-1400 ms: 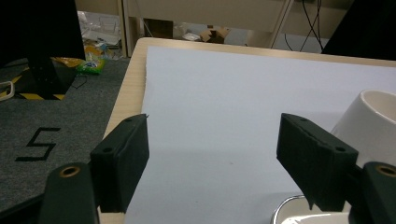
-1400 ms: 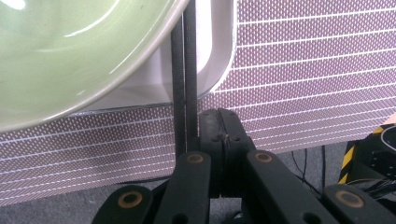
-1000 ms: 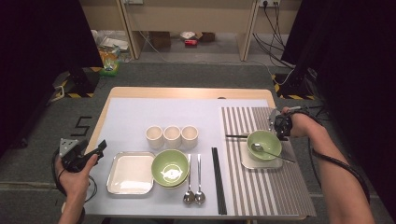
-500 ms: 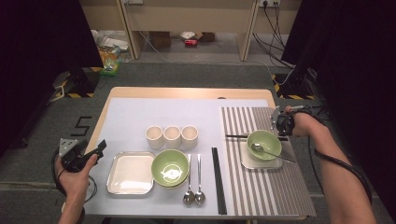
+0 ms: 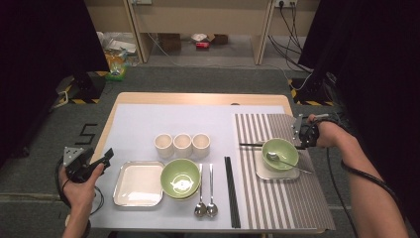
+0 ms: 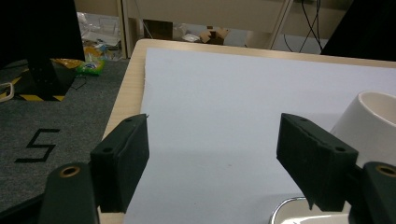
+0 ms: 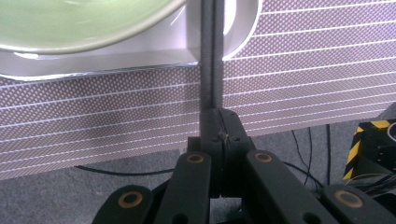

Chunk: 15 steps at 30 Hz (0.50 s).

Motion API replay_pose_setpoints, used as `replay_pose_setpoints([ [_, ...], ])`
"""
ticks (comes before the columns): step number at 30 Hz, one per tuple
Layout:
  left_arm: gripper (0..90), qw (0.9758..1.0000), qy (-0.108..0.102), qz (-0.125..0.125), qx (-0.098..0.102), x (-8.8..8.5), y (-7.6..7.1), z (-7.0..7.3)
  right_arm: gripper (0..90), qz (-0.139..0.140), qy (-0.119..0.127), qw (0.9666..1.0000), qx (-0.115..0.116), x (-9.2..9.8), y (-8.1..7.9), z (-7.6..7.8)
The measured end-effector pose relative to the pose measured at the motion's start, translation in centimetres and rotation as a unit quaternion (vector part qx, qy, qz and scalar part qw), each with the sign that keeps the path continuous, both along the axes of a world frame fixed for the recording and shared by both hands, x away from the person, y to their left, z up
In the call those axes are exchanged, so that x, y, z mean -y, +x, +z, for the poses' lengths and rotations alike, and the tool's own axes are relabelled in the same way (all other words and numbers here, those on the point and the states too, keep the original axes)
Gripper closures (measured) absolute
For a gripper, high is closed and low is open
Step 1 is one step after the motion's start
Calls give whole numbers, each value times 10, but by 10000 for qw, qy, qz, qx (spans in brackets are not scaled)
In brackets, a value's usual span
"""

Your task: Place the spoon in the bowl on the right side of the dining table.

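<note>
— So, starting at the left: what is the left gripper [image 5: 106,154] doing?

— Its jaws are spread wide with nothing between them. It hovers off the table's left edge, beside the white tray [image 5: 138,184].

— And the right gripper [image 7: 215,116]?

— It is clamped tight on the black chopsticks [image 5: 250,145] near one end. They run along the far side of the green bowl [image 5: 280,152], over the striped mat [image 5: 297,208] (whether they rest on it, I cannot tell).

— How will they handle?

— Light, stiff and probably slick; two thin sticks can scissor apart. I'd judge an end grip lets the far tips swing. Pinching both together nearer the middle would be steadier.
</note>
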<state>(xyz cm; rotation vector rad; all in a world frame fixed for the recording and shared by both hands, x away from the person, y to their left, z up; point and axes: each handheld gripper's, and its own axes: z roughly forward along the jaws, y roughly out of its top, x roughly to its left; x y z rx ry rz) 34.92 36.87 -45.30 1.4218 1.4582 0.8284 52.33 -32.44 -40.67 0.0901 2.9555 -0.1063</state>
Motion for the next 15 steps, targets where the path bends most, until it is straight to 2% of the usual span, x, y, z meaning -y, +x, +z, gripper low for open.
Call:
replay_pose_setpoints([
  [15, 246, 10000, 3, 5, -2, 0, 0, 0, 900, 45, -48, 9996, -273, 1, -6, -7],
])
